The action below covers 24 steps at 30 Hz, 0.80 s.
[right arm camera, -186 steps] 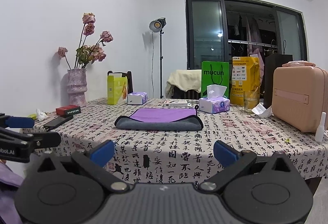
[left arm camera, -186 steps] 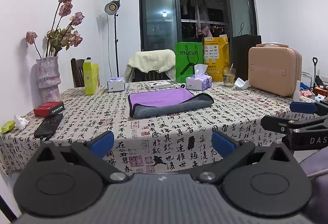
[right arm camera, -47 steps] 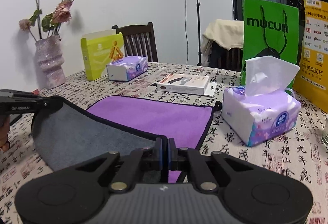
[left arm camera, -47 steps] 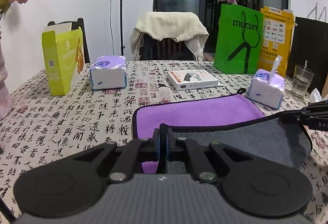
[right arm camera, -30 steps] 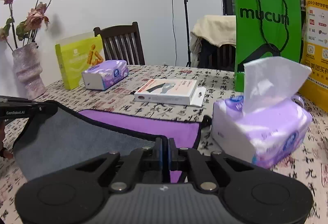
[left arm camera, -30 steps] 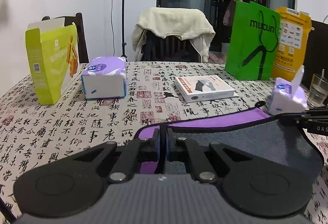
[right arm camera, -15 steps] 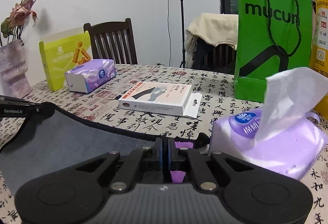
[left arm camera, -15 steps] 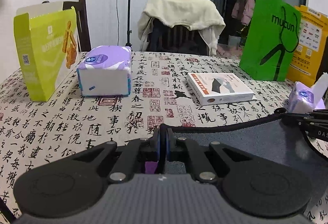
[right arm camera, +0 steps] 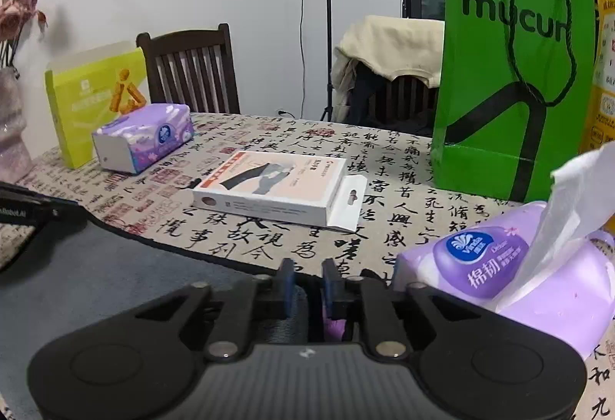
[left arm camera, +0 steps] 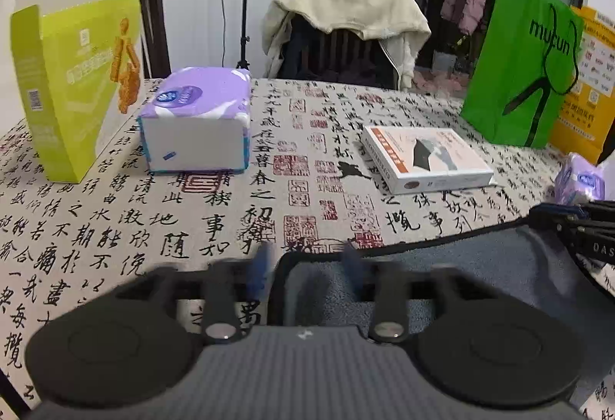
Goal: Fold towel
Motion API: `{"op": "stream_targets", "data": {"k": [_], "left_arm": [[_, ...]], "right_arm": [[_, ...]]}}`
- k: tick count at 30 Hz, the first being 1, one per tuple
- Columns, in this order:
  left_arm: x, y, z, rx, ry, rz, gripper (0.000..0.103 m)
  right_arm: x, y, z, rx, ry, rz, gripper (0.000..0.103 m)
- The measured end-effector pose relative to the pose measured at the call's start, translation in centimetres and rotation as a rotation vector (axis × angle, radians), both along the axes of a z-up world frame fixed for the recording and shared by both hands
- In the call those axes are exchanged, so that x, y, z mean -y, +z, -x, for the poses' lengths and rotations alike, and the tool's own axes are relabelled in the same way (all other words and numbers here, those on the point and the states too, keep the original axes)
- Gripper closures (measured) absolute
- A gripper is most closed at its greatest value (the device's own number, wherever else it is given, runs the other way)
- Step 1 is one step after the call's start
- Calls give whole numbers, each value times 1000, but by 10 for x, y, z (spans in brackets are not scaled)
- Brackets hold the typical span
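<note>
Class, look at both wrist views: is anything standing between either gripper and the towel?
Nothing visible. The left gripper and right gripper both sit open, directly at the grey towel's far edge.

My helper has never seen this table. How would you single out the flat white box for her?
Start at the tall green paper bag standing on the calligraphy-print tablecloth. To its left lies the flat white cardboard box, beyond the grey towel. Unlike the purple tissue packs, it has an orange edge stripe and a hang tab.
</note>
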State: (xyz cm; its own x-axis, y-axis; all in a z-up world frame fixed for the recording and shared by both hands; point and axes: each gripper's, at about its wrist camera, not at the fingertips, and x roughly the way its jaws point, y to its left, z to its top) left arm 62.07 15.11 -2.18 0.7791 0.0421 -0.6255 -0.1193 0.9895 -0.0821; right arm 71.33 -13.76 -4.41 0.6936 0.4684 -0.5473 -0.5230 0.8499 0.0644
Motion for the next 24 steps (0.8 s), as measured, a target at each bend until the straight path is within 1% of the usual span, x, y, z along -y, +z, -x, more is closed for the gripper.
{"op": "stream_targets", "data": {"k": [1, 2, 3, 5, 6, 7, 8, 10, 14, 18, 19, 21, 24], "left_arm": [[0, 2, 2, 12, 6, -8, 30], [1, 4, 5, 23, 14, -19, 22], [2, 6, 7, 35, 23, -30, 18], [4, 11, 12, 49, 36, -44, 13], [4, 12, 15, 55, 39, -47, 10], [5, 14, 19, 61, 37, -50, 9], [6, 15, 22, 61, 32, -56, 8], [9, 17, 31, 69, 28, -68, 4], [13, 22, 49, 89, 33, -65, 0], [18, 30, 66, 104, 40, -78, 0], [20, 32, 71, 109, 40, -80, 0], [22, 37, 79, 120, 39, -77, 0], [26, 42, 92, 128, 37, -69, 0]], "right_arm": [[1, 1, 1, -4, 5, -6, 81], [1, 3, 3, -3, 8, -9, 73], [1, 5, 5, 1, 16, -14, 68], [1, 10, 11, 6, 37, -28, 46], [1, 12, 15, 12, 41, -31, 39], [1, 16, 19, 22, 37, -29, 29], [1, 19, 24, 34, 31, -28, 24], [3, 24, 33, 55, 40, -31, 23], [8, 35, 51, 71, 51, -48, 19], [12, 45, 70, 110, 40, -35, 16], [12, 47, 77, 125, 37, -22, 12], [13, 50, 88, 150, 24, -3, 8], [17, 54, 103, 173, 12, 4, 8]]}}
